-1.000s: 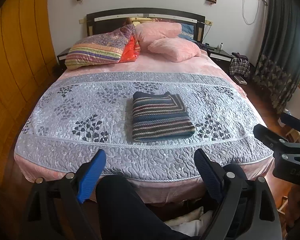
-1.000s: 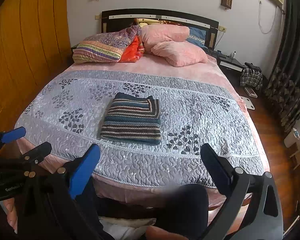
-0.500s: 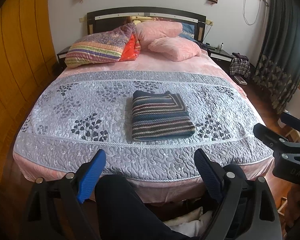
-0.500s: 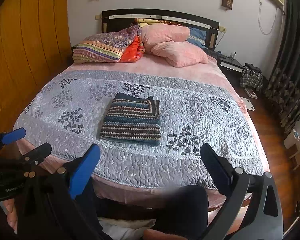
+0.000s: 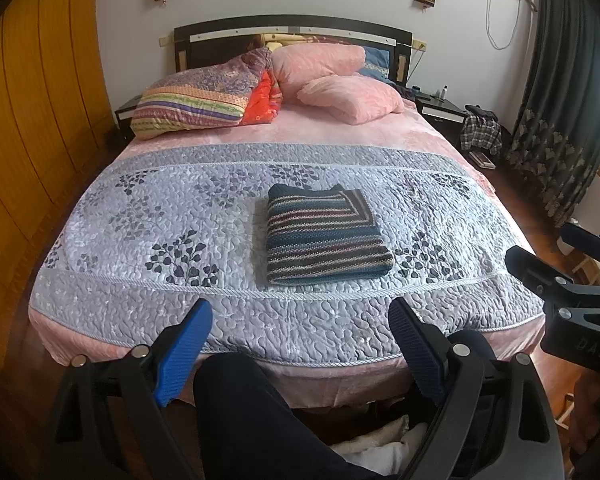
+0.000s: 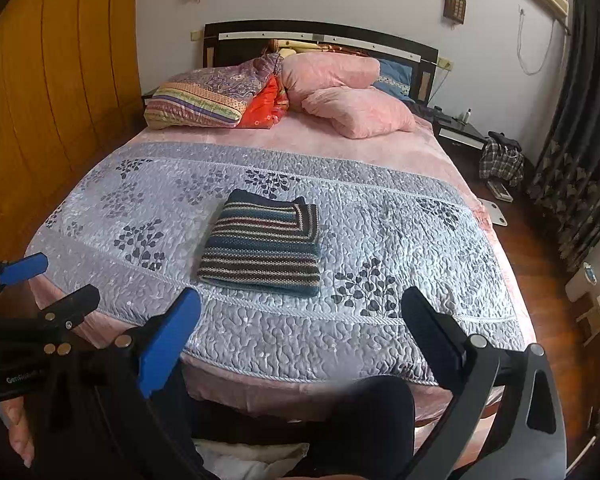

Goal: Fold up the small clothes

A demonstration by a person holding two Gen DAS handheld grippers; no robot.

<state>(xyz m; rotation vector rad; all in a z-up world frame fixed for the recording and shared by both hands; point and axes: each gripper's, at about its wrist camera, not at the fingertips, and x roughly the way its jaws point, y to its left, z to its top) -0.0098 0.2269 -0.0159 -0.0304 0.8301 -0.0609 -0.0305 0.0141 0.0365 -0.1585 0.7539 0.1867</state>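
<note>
Bedspread (image 5: pixel 148 240), folded sweater (image 5: pixel 324 236) beyond grippers

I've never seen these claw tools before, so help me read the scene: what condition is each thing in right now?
Striped sweater: folded into a neat rectangle, lying flat on the quilt.
Grey quilt: spread smooth over the bed.
Pink pillows: piled at the headboard.
Left claw: open, holding nothing.
Right claw: open, holding nothing.
Dark curtain: drawn across part of the window.
</note>
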